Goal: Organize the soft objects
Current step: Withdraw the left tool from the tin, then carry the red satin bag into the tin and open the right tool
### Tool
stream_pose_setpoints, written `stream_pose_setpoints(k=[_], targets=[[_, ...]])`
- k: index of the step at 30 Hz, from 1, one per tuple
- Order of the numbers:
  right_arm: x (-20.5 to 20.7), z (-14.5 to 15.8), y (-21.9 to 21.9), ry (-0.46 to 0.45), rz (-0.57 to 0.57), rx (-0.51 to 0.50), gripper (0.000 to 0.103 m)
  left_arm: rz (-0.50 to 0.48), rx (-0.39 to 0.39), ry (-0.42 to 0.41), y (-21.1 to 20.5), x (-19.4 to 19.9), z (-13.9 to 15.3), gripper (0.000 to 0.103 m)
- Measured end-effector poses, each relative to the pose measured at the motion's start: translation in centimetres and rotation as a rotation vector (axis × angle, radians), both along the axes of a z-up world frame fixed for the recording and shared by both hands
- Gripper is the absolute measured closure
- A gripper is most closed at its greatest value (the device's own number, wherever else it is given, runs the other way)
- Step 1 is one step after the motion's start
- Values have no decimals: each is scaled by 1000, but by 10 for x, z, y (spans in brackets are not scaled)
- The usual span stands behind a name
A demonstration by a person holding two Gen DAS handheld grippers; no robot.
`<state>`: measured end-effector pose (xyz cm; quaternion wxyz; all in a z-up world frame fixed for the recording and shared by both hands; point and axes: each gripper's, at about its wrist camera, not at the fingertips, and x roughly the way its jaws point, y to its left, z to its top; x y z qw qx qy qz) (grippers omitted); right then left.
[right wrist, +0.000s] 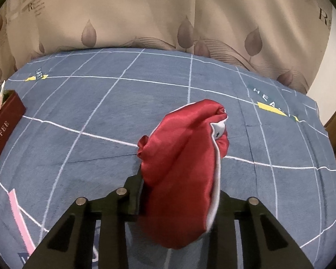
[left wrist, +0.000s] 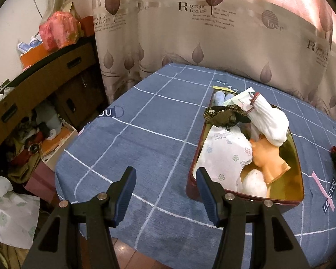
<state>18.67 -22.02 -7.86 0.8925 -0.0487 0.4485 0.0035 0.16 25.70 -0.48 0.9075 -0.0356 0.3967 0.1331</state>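
2 risks face us: our right gripper (right wrist: 179,192), pinching the bunched red satin cloth (right wrist: 186,157) above the blue checked bedcover (right wrist: 89,123), may let it slip, while our spread left gripper (left wrist: 165,192) could nudge the crowded dark red rectangular tin (left wrist: 191,174).

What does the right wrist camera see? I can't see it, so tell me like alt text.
The right claw is shut on a shiny red cloth pouch with white trim, over a blue checked tablecloth. A dark red tin sits at the left edge, before a beige leaf-print curtain.
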Motion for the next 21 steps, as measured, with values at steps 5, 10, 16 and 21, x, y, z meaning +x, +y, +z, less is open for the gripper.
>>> stream_pose_setpoints(k=[5, 10, 16, 21], targets=[[-8, 13, 10, -10, 21, 29, 75, 2, -5, 3, 1, -1, 0, 46], [-17, 36, 34, -31, 78, 66, 75, 7, -7, 3, 3, -1, 1, 46], [-27, 64, 84, -55, 195, 120, 75, 17, -15, 2, 5, 0, 1, 46], [-38, 78, 130, -54, 309, 155, 75, 25, -16, 2, 7, -1, 1, 46]])
